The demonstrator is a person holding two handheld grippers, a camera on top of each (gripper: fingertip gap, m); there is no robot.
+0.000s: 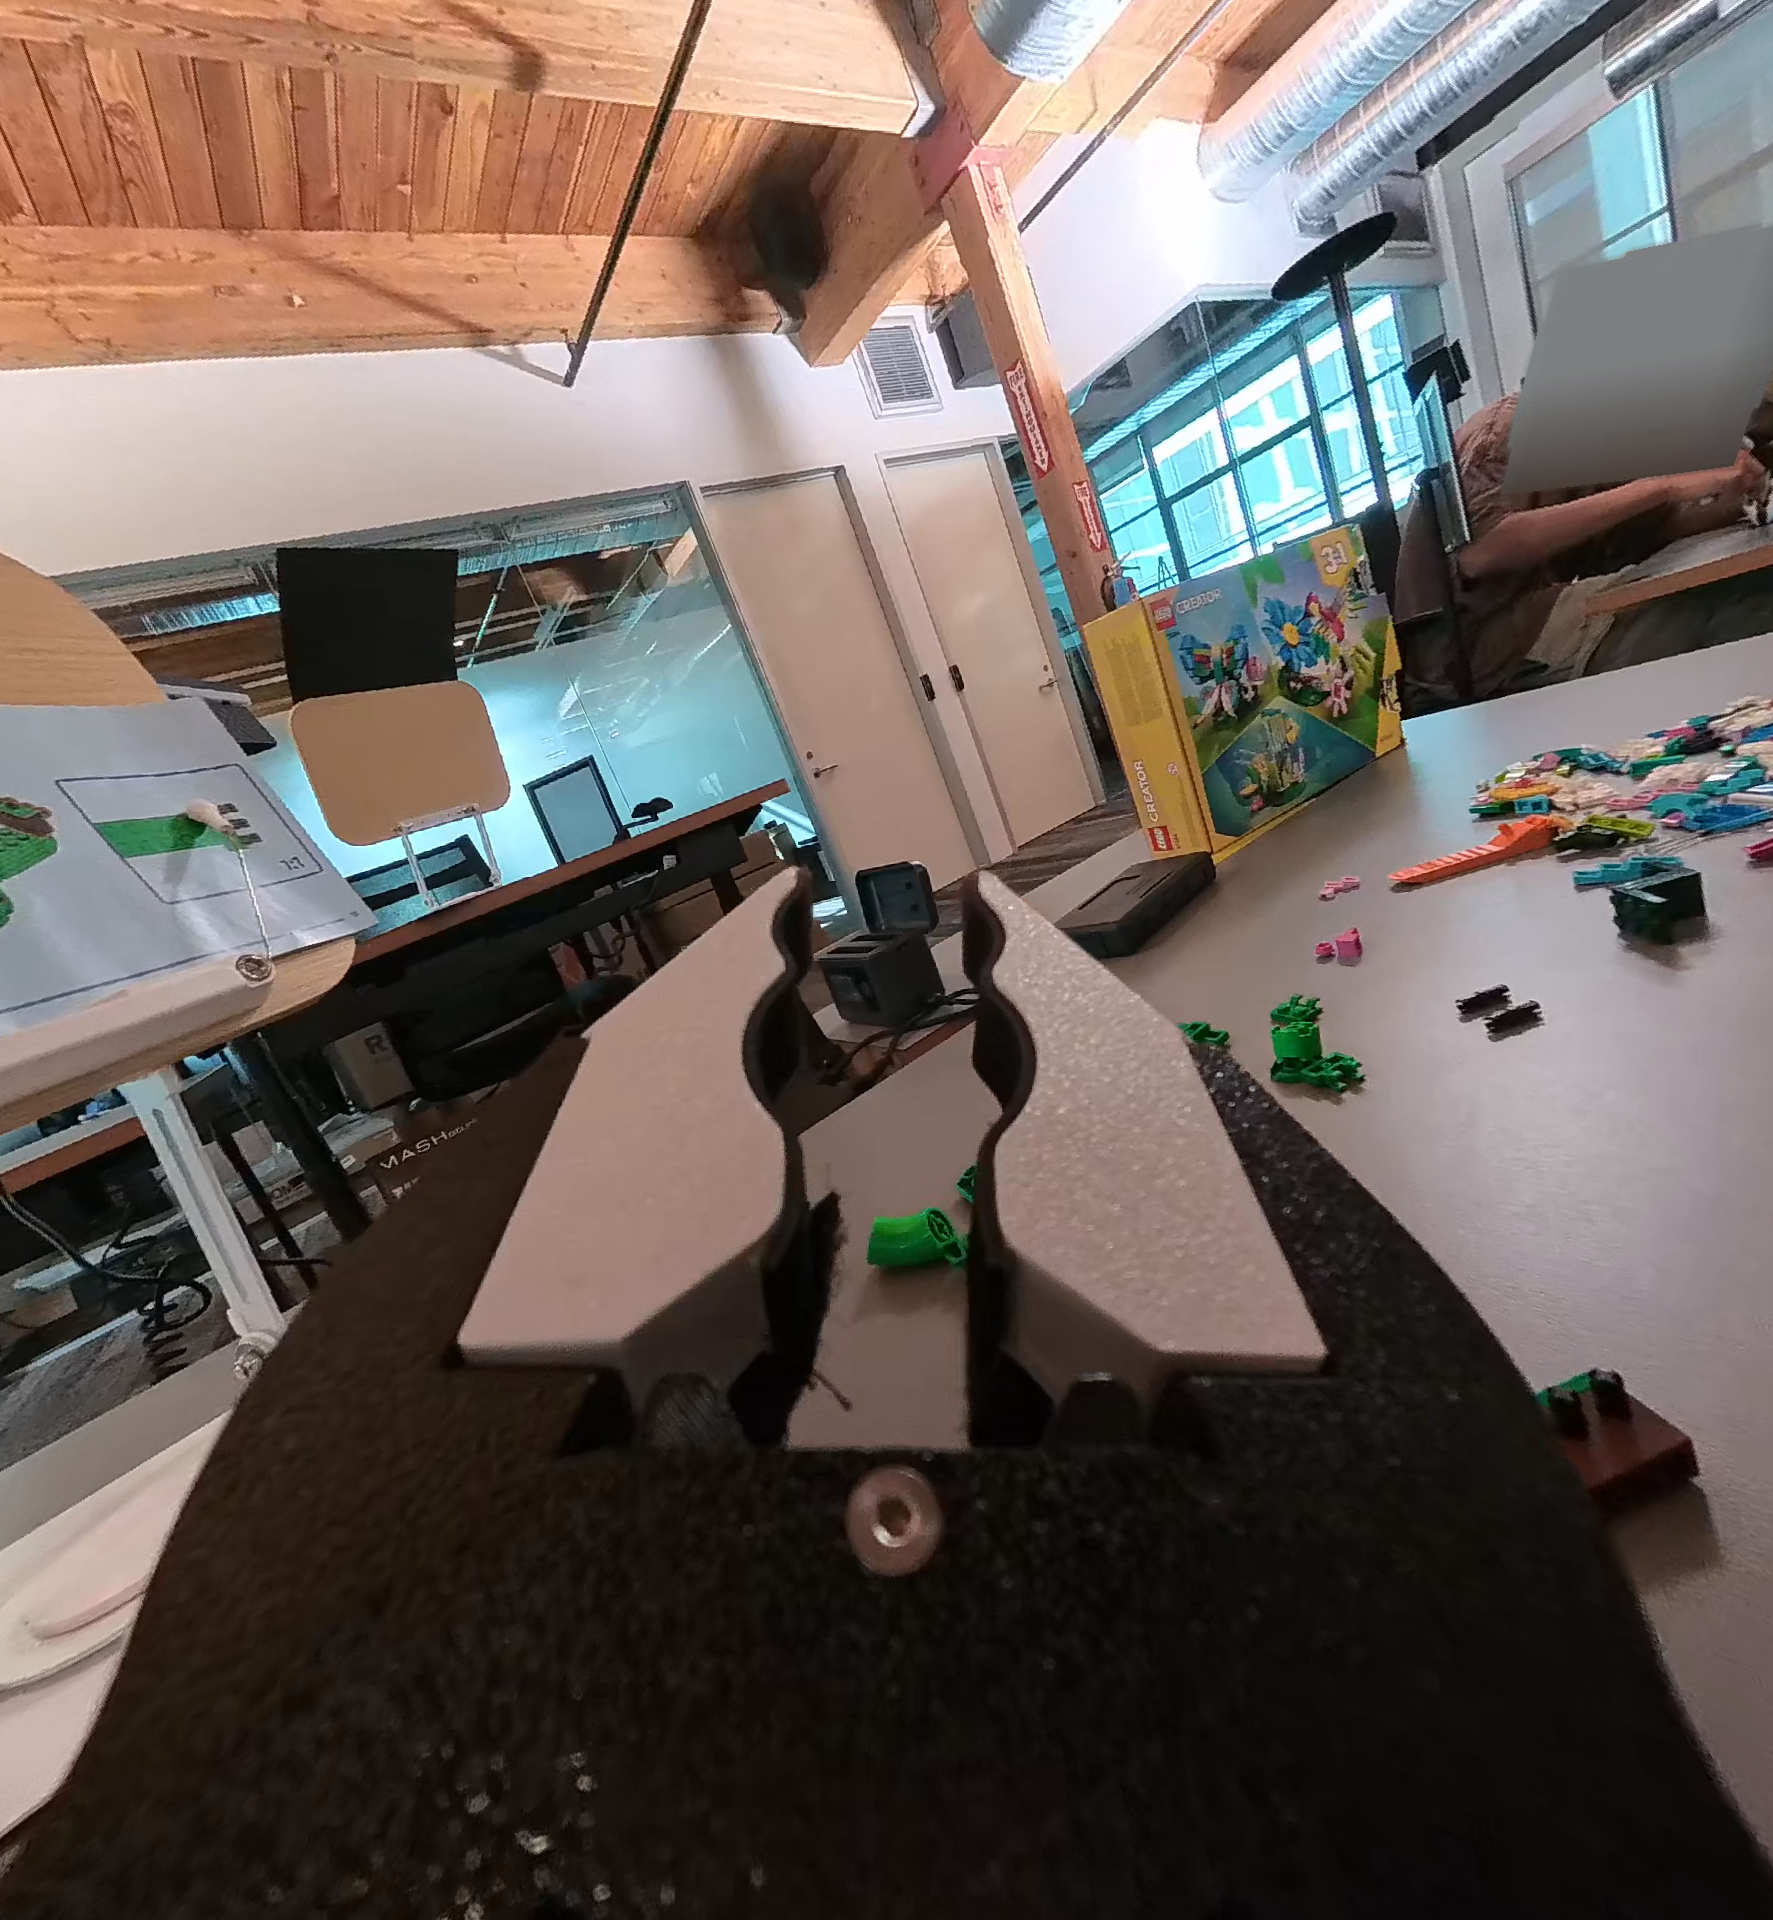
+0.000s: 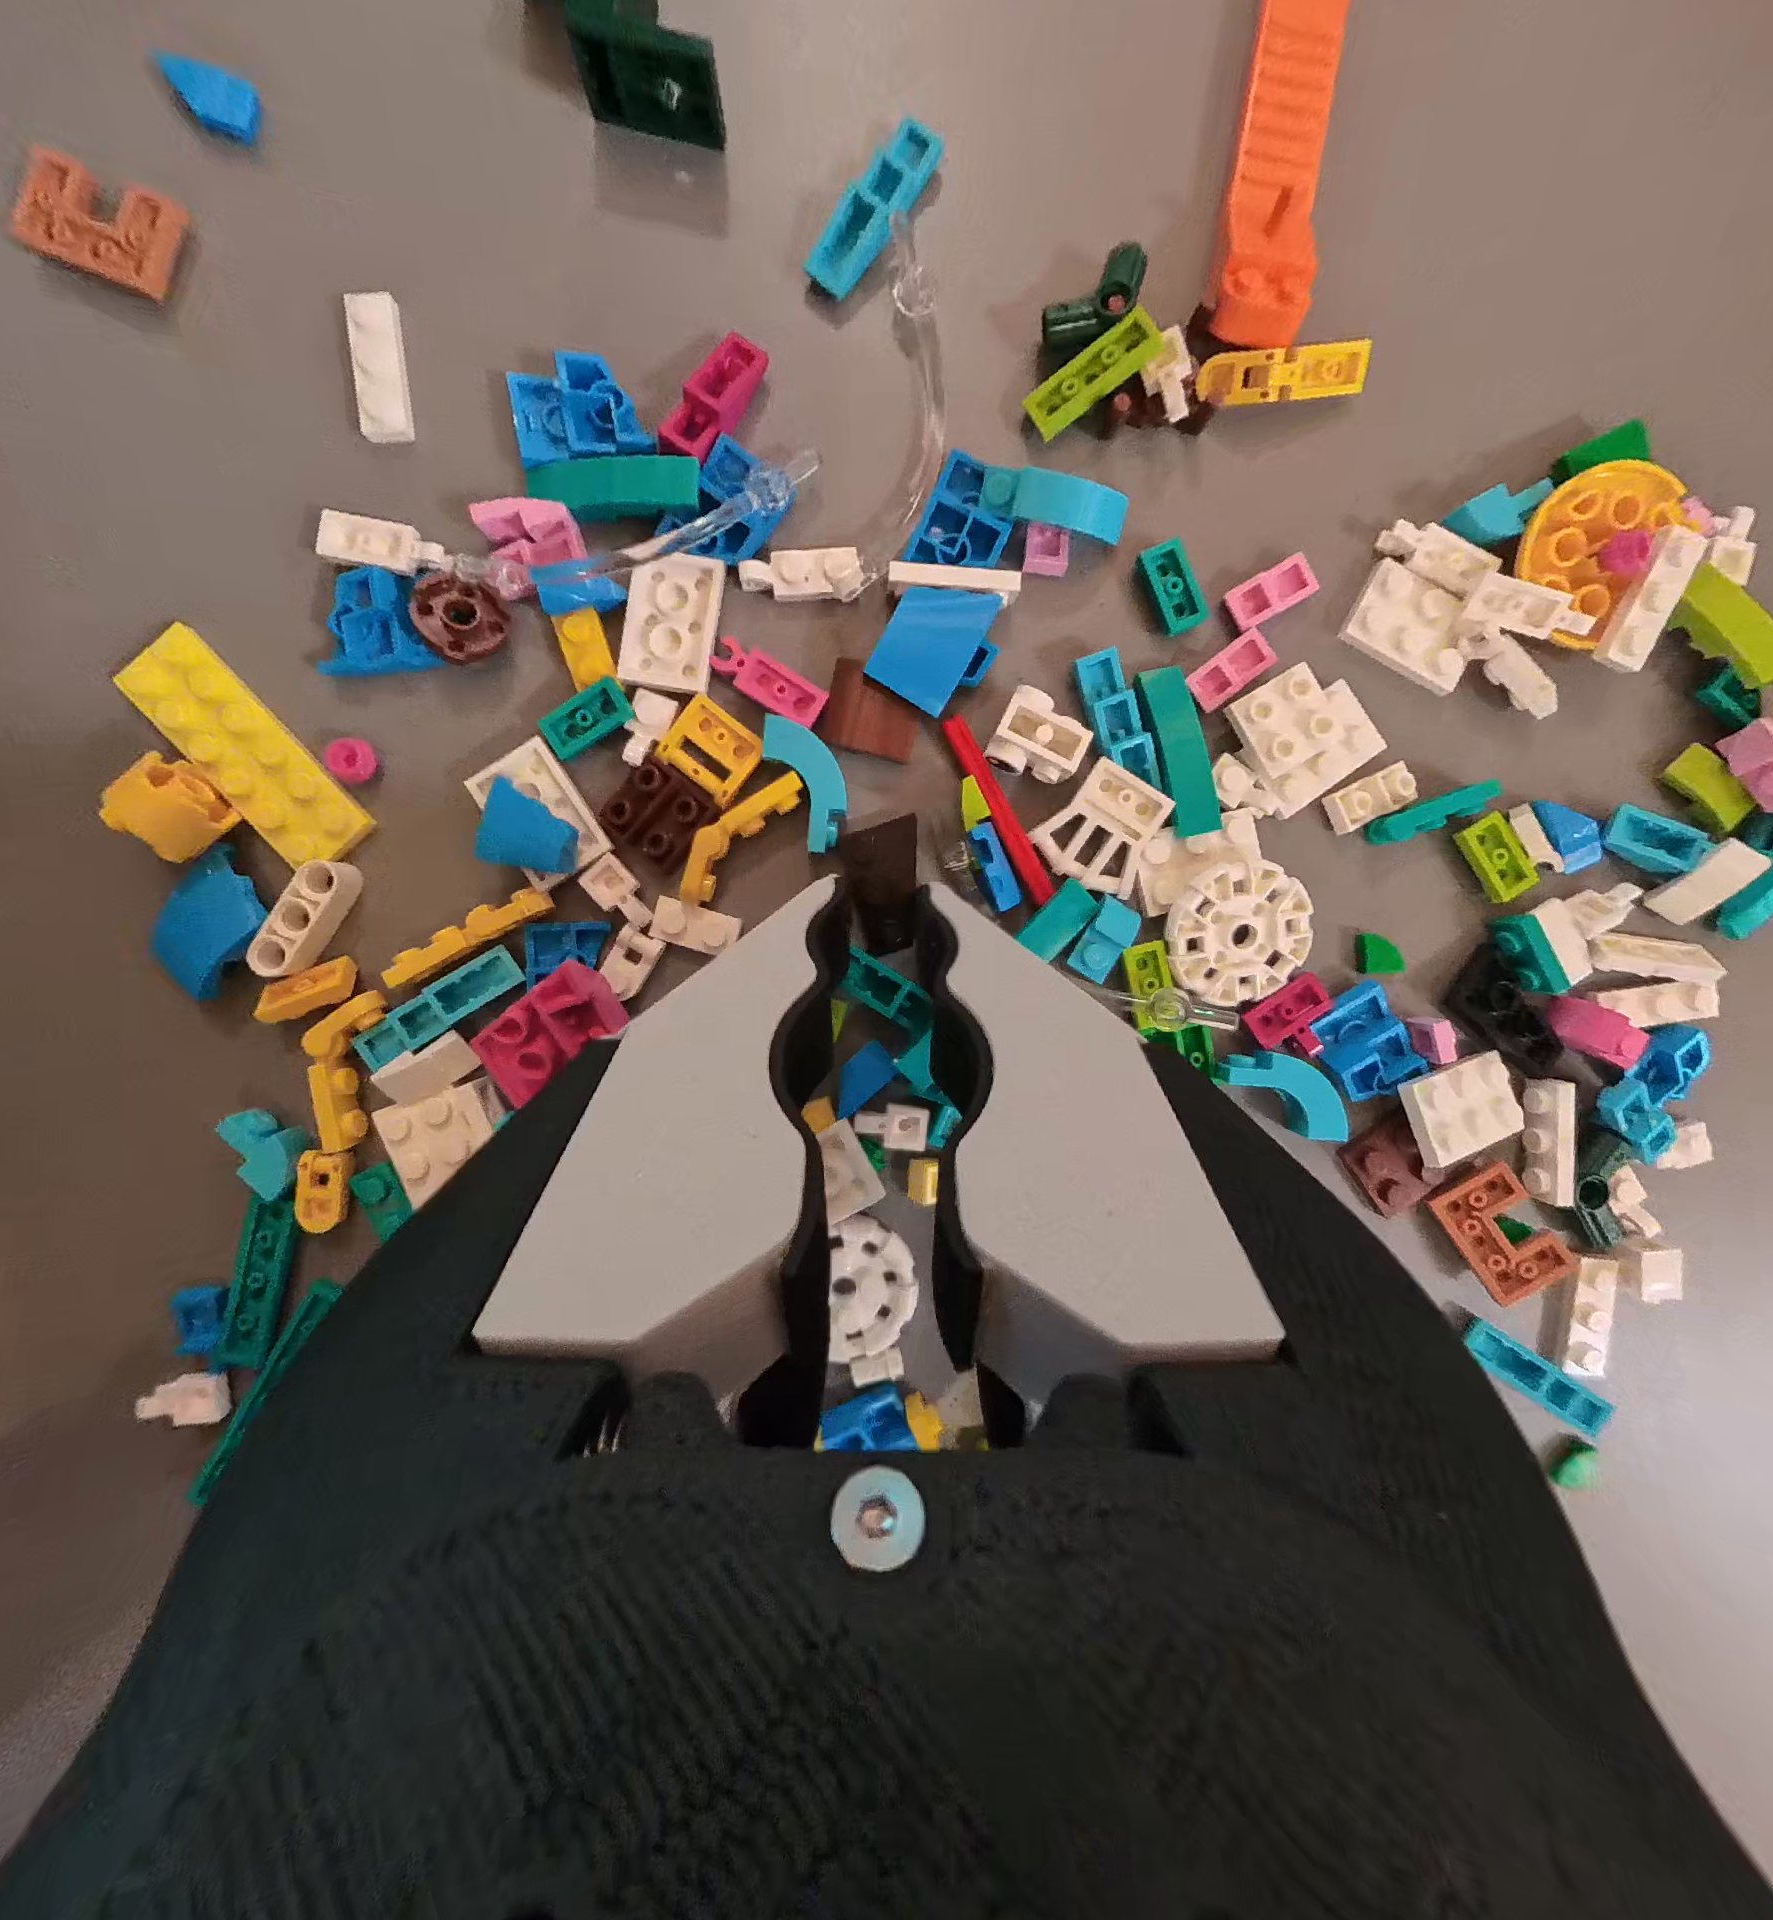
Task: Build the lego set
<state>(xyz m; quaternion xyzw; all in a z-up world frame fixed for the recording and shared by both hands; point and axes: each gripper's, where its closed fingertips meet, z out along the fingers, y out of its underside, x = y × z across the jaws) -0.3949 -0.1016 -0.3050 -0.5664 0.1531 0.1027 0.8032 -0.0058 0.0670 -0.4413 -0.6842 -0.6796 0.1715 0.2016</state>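
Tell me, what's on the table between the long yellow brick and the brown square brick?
In the right wrist view, between the long yellow brick and the brown square brick lie a pink round stud, a blue sloped piece and a white plate.

Grey table (image 2: 1640, 260), scattered lego pieces (image 2: 674, 623)

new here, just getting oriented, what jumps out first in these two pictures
A bright heap of loose bricks covers the grey table, with the right tongs pinching a dark piece above it. An orange tool lies at the far edge, and a yellow box stands farther back.
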